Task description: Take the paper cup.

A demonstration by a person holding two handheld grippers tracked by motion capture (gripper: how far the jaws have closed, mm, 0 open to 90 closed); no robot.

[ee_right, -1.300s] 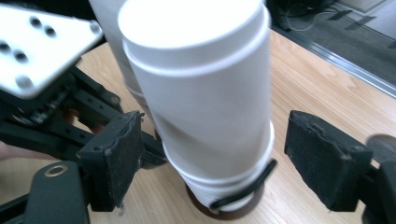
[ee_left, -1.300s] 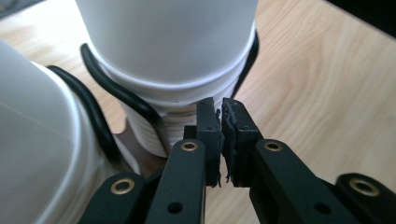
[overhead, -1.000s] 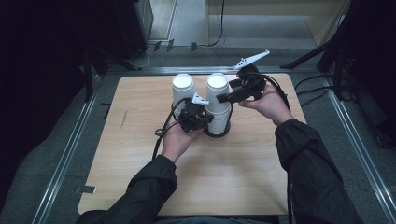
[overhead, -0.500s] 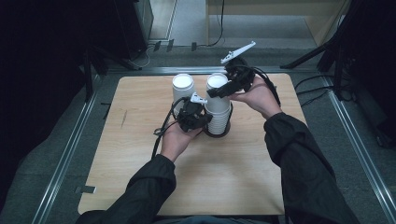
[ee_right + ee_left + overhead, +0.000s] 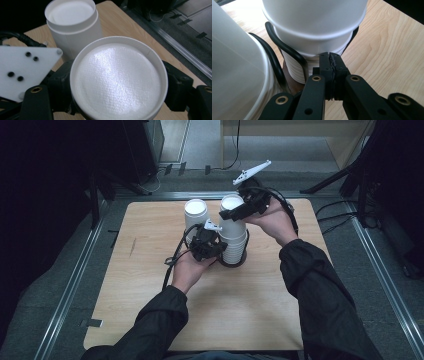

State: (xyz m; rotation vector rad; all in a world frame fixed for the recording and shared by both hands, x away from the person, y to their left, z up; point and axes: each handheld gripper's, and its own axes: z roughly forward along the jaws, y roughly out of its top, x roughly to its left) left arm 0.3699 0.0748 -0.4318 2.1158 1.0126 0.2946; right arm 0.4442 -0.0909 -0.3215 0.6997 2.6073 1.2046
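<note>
Atop nested cup stack (image 5: pixel 234 240); upturned cup (image 5: pixel 232 212)

White paper cups (image 5: pixel 233 227), black tongs (image 5: pixel 331 65), pale wood-grain table (image 5: pixel 150 270)

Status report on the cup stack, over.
Left gripper shut at stack base. Right gripper has just closed around top cup. Second cup pile stands close beside.
</note>
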